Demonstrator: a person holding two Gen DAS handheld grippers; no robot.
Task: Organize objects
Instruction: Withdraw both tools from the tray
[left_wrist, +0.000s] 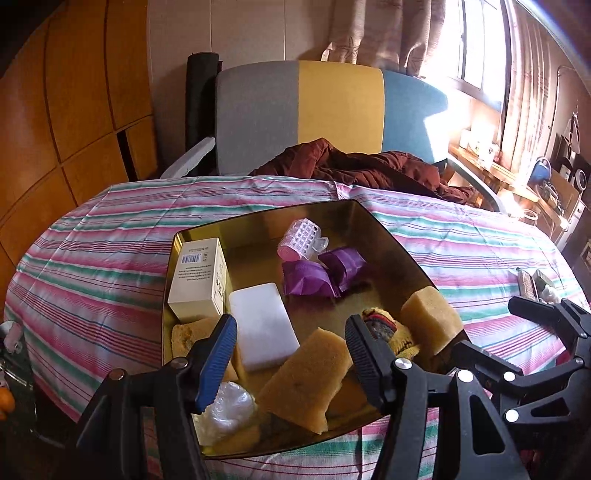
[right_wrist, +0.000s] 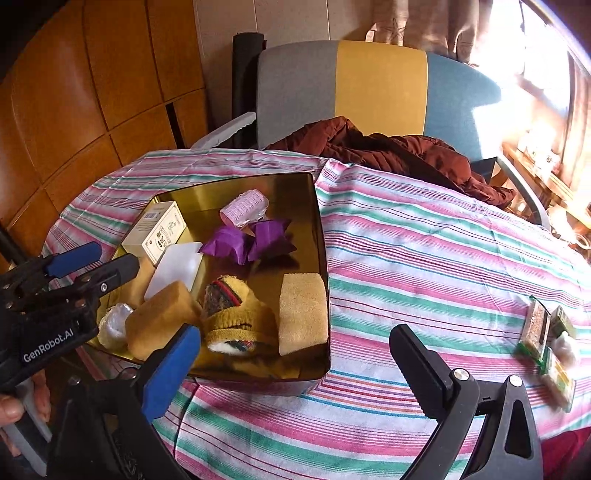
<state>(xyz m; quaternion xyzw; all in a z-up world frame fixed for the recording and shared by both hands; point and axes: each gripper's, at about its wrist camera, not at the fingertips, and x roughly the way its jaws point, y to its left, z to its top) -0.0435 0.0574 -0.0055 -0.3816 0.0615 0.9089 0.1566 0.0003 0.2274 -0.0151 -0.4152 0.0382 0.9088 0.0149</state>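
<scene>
One tray: a gold metal tray (right_wrist: 321, 236) sits on the striped tablecloth (right_wrist: 424, 258) and serves as the landmark below.
Inside the tray, far end: a pink hair roller (right_wrist: 244, 212), with two purple wrapped pieces (right_wrist: 251, 242) just in front of it.
Inside, left side: a cream carton (left_wrist: 197, 280) stands upright, and a white foam block (left_wrist: 263, 326) lies just beside it.
Inside, near end: three tan sponges, one (left_wrist: 304, 380) leaning near the middle, one (right_wrist: 303, 314) against the right wall, one (left_wrist: 184, 334) in the left corner; a knitted yellow piece (right_wrist: 236, 314) lies between the first two, and clear crumpled plastic (left_wrist: 229, 406) sits at the near left corner.
Left gripper (left_wrist: 291, 362): hovers over the tray's near edge, jaws partly apart, nothing pinched between them.
Right gripper (right_wrist: 295, 363): at the tray's near right corner, jaws spread wide and empty.
Right of the tray, well apart: small green-and-white packets (right_wrist: 546, 339) on the cloth.
Beyond the tray: a grey, yellow and blue chair (left_wrist: 332, 110) with a maroon jacket (left_wrist: 369, 166) on its seat.
</scene>
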